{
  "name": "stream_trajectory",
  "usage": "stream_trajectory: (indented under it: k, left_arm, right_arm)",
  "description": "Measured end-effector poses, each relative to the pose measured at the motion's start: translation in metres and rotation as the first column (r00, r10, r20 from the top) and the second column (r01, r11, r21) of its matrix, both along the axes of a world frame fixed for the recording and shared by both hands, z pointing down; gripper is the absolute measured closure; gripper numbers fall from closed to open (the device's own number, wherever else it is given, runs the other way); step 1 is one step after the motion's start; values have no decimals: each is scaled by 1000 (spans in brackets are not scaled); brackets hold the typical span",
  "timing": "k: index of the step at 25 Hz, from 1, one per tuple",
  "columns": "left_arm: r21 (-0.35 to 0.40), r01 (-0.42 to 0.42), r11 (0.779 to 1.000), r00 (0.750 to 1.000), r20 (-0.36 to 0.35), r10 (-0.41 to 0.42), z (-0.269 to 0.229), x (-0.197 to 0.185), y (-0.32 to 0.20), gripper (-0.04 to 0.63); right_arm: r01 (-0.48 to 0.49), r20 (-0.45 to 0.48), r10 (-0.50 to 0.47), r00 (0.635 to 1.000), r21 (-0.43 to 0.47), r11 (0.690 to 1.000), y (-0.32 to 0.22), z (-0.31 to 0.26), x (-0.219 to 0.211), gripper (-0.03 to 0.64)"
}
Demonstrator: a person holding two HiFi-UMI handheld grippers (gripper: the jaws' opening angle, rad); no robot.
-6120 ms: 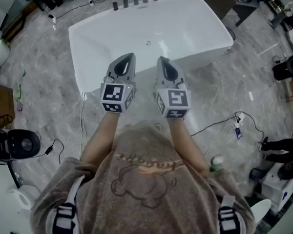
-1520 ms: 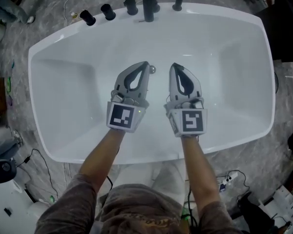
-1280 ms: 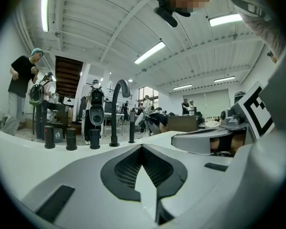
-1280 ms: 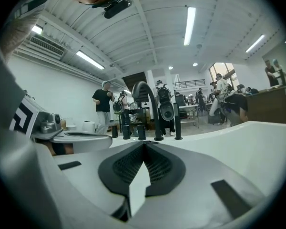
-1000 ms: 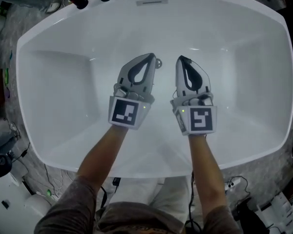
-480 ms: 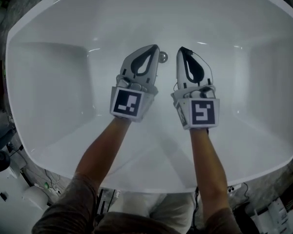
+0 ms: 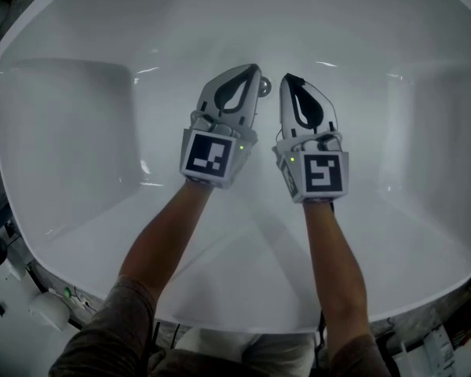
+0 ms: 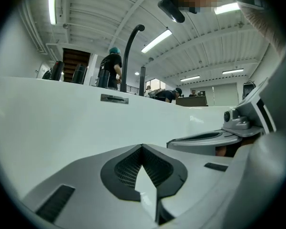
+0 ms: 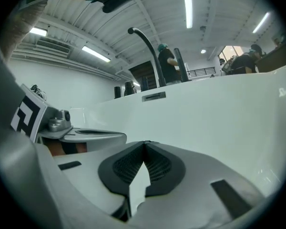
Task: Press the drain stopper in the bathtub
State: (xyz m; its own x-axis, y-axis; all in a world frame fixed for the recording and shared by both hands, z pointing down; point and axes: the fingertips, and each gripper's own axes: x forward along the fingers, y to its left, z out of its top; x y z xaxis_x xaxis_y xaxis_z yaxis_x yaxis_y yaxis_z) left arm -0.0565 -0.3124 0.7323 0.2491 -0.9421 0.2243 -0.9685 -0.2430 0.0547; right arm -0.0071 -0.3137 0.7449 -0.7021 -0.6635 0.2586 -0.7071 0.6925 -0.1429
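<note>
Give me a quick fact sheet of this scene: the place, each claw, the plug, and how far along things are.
Place: inside a white bathtub
Left gripper: jaws together, empty, tip right beside the stopper
Right gripper: jaws together, empty, alongside the left one
Drain stopper: small metal knob on the tub floor, between the two tips
Progress: cannot tell whether either tip touches the stopper

Both tongs are held inside the bathtub (image 7: 71, 132), side by side, the left tongs (image 7: 250, 71) to the left of the right tongs (image 7: 287, 79). The drain stopper (image 7: 264, 89) is seen between their tips, just beside the left one. The faucet (image 8: 127, 51) is set behind the far rim, above the overflow slot (image 8: 114, 98).
</note>
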Motion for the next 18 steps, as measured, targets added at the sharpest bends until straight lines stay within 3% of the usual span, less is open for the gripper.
stream_trajectory:
  k: [11,15,18]
  left_arm:
    - [-180,8,984,1000,3,-7,111,-2,-16,595]
    - [-282,10,959,1000,-12,-14,159,5,-23,595]
    - [-379,5,925,1000,-11,-10,207,7,-27,595]
  right_arm:
    - [25,5,-25,1000,-6,1000,-6,30,1,615]
    - [14,27,-14,1000,-9,1000,-7,32,5,615]
    - [-6,36,7,999,-32,999,-10,46,7,615]
